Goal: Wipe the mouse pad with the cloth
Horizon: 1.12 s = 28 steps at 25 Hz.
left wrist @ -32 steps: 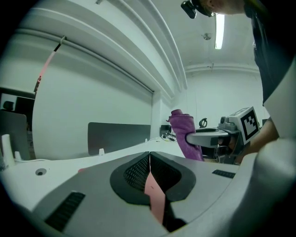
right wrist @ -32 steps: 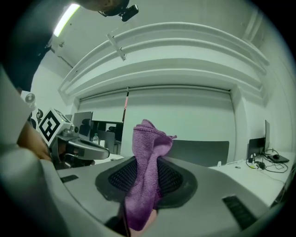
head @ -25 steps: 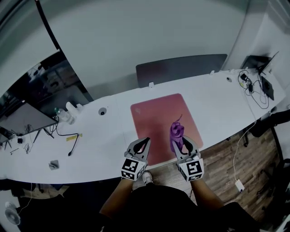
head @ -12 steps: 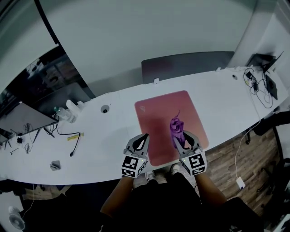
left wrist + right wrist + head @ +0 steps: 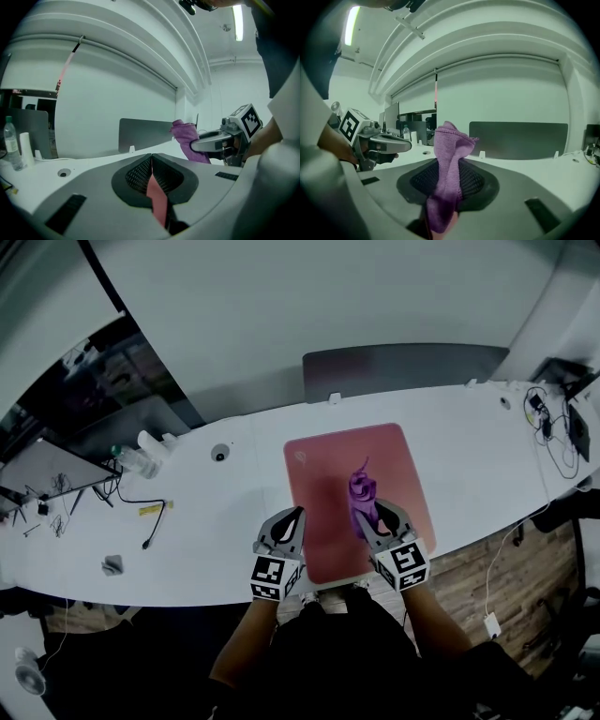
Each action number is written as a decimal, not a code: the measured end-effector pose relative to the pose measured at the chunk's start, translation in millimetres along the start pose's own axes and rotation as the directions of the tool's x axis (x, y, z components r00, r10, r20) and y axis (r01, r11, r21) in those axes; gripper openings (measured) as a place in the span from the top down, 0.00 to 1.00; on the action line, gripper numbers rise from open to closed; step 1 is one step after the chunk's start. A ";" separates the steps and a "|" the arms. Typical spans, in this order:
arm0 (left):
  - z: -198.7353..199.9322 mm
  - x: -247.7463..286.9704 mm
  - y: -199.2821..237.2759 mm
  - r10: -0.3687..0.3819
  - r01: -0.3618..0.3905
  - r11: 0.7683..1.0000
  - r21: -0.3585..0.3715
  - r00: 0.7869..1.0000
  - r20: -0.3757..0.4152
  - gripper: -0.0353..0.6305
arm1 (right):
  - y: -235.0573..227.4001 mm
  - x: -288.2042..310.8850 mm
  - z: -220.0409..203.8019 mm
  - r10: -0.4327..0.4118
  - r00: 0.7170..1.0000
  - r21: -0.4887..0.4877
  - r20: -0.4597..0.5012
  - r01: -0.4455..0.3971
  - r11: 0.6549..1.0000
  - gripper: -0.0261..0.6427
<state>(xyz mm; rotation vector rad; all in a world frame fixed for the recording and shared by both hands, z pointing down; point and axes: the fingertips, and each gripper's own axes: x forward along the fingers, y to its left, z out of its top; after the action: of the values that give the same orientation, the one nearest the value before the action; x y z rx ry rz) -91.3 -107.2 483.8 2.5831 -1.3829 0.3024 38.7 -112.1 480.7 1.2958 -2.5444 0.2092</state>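
Two tongs hover side by side over the near end of the pad [image 5: 330,465], and by the look of it the wipe has not begun. Left tongs [image 5: 292,517] first: clenched, tips pressed together, nothing gripped, only a pink sliver of pad showing beneath them. They sit over the pad's left border, with bare worktop [image 5: 216,512] just to their left and a black cable [image 5: 147,541] and a bottle [image 5: 131,462] well off that way.

Moving across, the right tongs [image 5: 364,514] are clamped on the cloth [image 5: 362,489], which stands bunched ahead of their tips, above the pad's middle-right. I cannot tell whether it touches the surface. My read: this is the step of bringing cloth to pad. The next move calls for lowering the right tongs until the cloth presses flat, then sweeping.

Plenty of pad lies ahead of and between the tongs. Watch the near worktop edge just behind both, and the pad's right border near the right tongs. Loose cables [image 5: 547,427] lie far right, well clear.
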 end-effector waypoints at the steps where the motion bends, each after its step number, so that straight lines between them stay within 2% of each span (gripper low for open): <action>1: -3.3 0.4 2.1 0.022 -0.021 1.000 0.005 1.000 -0.014 0.91 | 0.0 3.7 -1.4 0.008 1.000 -0.003 0.000 -0.008 1.000 0.77; 4: -7.3 1.1 10.9 0.083 -0.083 0.997 0.004 0.996 -0.019 0.91 | 1.6 17.5 -7.4 0.036 0.999 -0.004 -0.013 -0.036 0.999 0.77; 9: -24.3 1.5 24.1 0.130 -0.132 0.991 -0.030 0.990 -0.055 0.91 | 4.7 42.4 -21.3 0.083 0.993 0.041 -0.082 -0.080 0.996 0.77; 17: -35.4 5.6 51.4 0.181 -0.185 0.981 -0.057 0.981 -0.069 0.91 | 8.8 91.3 -35.5 0.104 0.983 0.012 -0.150 -0.104 0.995 0.77; 23: -45.3 9.7 71.3 0.209 -0.214 0.975 -0.050 0.973 -0.098 0.91 | 18.0 133.7 -30.5 0.149 0.977 0.060 -0.154 -0.142 0.988 0.78; 28: -43.8 10.2 87.8 0.238 -0.244 0.968 -0.050 0.966 -0.105 0.91 | 27.5 170.5 -36.4 0.183 0.960 0.065 -0.214 -0.173 0.983 0.78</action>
<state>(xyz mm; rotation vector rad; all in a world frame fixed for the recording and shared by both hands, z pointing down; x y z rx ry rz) -163.0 -151.5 535.2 2.3180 -1.6448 0.4096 -72.5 -217.9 567.9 0.9958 -2.4764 0.4253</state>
